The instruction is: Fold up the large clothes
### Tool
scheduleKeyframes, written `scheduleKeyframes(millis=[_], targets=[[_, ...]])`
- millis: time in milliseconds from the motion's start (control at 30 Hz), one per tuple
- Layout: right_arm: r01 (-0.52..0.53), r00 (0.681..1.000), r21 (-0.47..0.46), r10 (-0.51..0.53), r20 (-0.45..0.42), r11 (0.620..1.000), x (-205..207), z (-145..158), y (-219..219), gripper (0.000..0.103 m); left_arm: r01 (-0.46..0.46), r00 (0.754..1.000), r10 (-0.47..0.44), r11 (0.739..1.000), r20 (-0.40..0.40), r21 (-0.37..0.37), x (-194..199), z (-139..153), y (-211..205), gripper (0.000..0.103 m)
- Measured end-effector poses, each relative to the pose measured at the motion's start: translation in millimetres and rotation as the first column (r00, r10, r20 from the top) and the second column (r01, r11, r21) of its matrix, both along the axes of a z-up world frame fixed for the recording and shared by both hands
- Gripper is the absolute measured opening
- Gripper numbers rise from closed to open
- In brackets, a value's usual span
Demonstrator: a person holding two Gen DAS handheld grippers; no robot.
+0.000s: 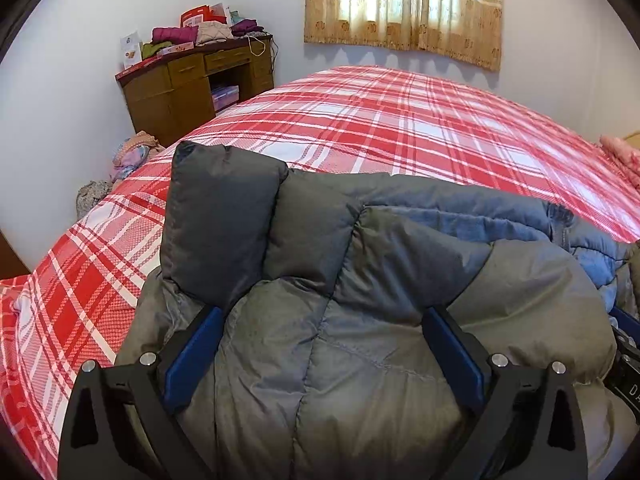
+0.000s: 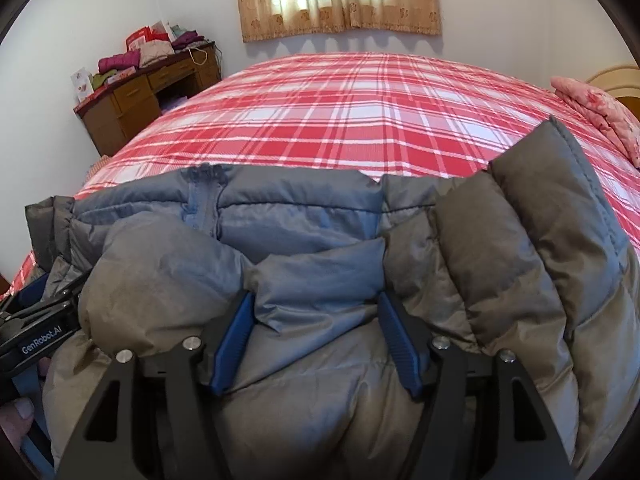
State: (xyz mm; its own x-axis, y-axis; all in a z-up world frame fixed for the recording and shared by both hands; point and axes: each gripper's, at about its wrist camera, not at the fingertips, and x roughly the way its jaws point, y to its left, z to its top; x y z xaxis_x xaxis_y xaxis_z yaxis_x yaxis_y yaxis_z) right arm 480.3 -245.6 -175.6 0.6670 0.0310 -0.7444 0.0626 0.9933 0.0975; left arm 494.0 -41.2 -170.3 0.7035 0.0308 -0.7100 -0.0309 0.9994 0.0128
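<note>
Blue-padded black fingers (image 1: 196, 356) of the left gripper (image 1: 320, 356) stand wide, straddling a bulge of the puffy grey quilted down jacket (image 1: 360, 280); whether the pads press the fabric I cannot tell, they look just beside it. Spread this wide, they read as a release, or a reach round a thick fold.

Right gripper (image 2: 320, 344): fingers (image 2: 234, 340) at a middling gap, a blue-grey fold of the same jacket between the pads. The pads touch the fold's sides but do not visibly pinch it; grip uncertain.

Jacket lies bundled on the near edge of the bed, over the red-and-white plaid bedspread (image 1: 400, 120). One padded end sticks up at the left in the left view, another at the right in the right view, zip section between. Judgement: a fold has just been laid over and both sets of fingers sit on top to settle it; further folds likely remain.

A thumb (image 2: 18, 410) shows at the lower left of the right view, beside the other handle.

Beyond: brown wooden table (image 1: 192, 84) stacked with folded clothes, beige patterned curtain (image 1: 404, 8), pink bedding (image 2: 600, 112) at the bed's right end.
</note>
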Motion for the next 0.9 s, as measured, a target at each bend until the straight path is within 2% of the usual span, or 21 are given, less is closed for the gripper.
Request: scheduleKeyframes(millis=[300, 900], targets=[[0.002, 1.0, -0.053, -0.003, -0.03, 0.999, 5.8, -3.7, 6.2, 0.069, -0.006, 1.0, 0.007, 0.999, -0.017, 0.049, 1.6, -3.5, -5.6, 0.102], [0.002, 0.999, -0.097, -0.007, -0.047, 0.995, 7.2, -5.9, 10.4, 0.07, -0.008, 1.0, 0.009, 0.998, -0.02, 0.059, 3.0, -4.6, -7.5, 0.102]])
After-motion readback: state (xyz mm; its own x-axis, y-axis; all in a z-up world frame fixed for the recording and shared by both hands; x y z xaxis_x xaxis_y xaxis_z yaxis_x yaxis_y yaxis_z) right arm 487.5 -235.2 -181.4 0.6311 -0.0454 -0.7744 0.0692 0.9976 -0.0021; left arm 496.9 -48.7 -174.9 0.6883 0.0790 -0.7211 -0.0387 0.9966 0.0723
